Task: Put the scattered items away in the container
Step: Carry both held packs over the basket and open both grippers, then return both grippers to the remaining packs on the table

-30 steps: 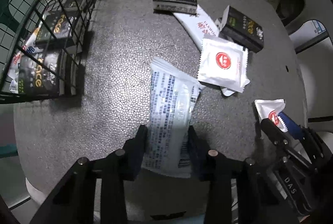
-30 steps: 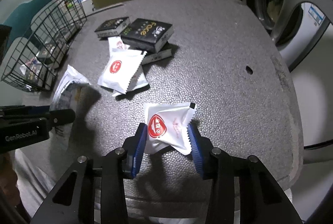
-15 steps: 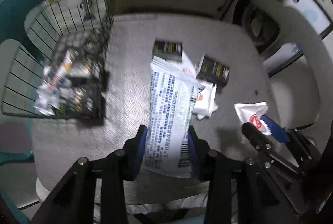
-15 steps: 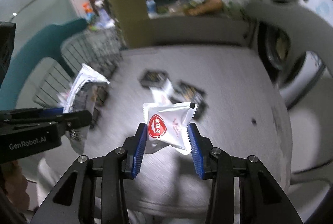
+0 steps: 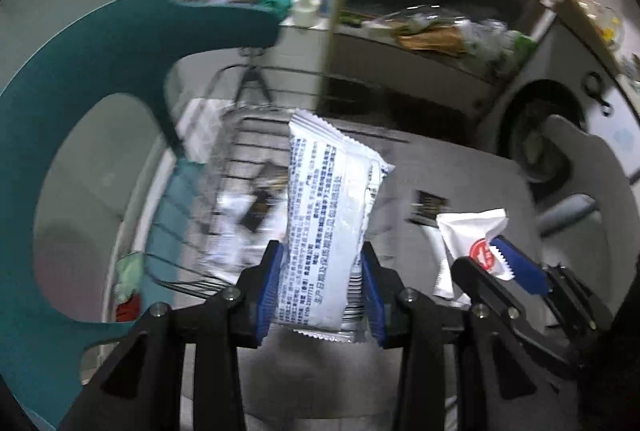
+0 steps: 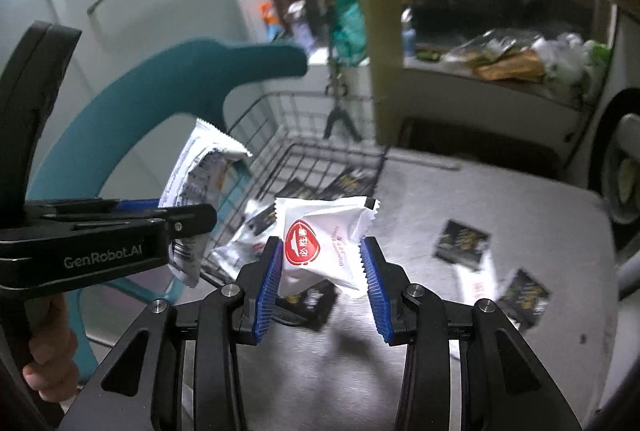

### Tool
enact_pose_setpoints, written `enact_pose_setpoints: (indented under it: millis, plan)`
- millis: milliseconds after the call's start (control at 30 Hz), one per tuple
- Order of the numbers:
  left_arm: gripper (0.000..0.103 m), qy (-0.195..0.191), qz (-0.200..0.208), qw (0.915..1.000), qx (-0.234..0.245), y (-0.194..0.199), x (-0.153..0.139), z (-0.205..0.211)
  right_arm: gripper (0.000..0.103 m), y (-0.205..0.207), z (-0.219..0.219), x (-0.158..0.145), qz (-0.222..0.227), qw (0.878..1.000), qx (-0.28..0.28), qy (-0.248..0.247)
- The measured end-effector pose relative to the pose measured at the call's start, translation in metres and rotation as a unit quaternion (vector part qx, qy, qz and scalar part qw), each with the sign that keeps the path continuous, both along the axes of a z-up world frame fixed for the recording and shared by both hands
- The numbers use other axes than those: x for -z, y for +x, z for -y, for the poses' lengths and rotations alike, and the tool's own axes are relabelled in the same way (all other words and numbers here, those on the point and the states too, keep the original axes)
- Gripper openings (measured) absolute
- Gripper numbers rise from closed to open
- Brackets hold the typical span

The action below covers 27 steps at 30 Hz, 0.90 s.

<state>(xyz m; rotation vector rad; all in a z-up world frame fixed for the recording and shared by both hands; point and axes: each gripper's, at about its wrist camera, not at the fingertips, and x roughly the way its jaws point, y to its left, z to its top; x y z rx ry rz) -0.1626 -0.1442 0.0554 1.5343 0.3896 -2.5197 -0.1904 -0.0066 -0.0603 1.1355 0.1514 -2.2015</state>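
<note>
The left gripper [image 5: 322, 285] clenched the long printed packet [image 5: 328, 227] at its lower end and the right gripper [image 6: 323, 285] pinched the white red-logo sachet [image 6: 326, 243] across its middle, both light, crinkly, likely slippery, the wire basket [image 6: 320, 151] beyond their fingertips

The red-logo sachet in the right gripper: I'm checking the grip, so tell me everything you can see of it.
The sachet is a small white pillow pack, glossy like plastic film, with crimped zigzag end seals, a red oval logo and faint red print. It is puffy and a little crumpled, tilted with one corner up. The right gripper is shut on it, blue ribbed pads pressing its two sides, holding it in the air above the grey table, near the wire basket. Nothing else touches it.
</note>
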Motion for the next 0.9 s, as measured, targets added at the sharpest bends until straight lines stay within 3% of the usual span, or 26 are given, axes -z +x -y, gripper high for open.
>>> enact_pose_setpoints:
  millis: [267, 333, 433, 567, 900]
  plan:
    - [0.041, 0.01, 0.033, 0.9992, -0.021, -0.008, 0.037, 0.037, 0.042, -0.001, 0.019, 0.025, 0.014, 1.0, -0.007, 0.013]
    - [0.041, 0.015, 0.035, 0.999, -0.025, -0.01, 0.042, 0.04, 0.051, 0.0, 0.021, 0.026, 0.005, 1.0, -0.005, 0.02]
    - [0.044, 0.019, 0.033, 0.9986, -0.036, -0.011, 0.045, 0.045, 0.06, 0.002, 0.021, 0.023, 0.001, 1.0, -0.007, 0.017]
    - [0.055, 0.036, 0.02, 0.9983, -0.041, -0.011, 0.048, 0.048, 0.061, 0.003, 0.016, 0.019, 0.003, 1.0, -0.005, 0.014]
    - [0.055, 0.034, 0.014, 0.9989, -0.028, -0.006, 0.037, 0.034, 0.061, 0.007, -0.032, 0.003, -0.002, 1.0, 0.03, 0.005]
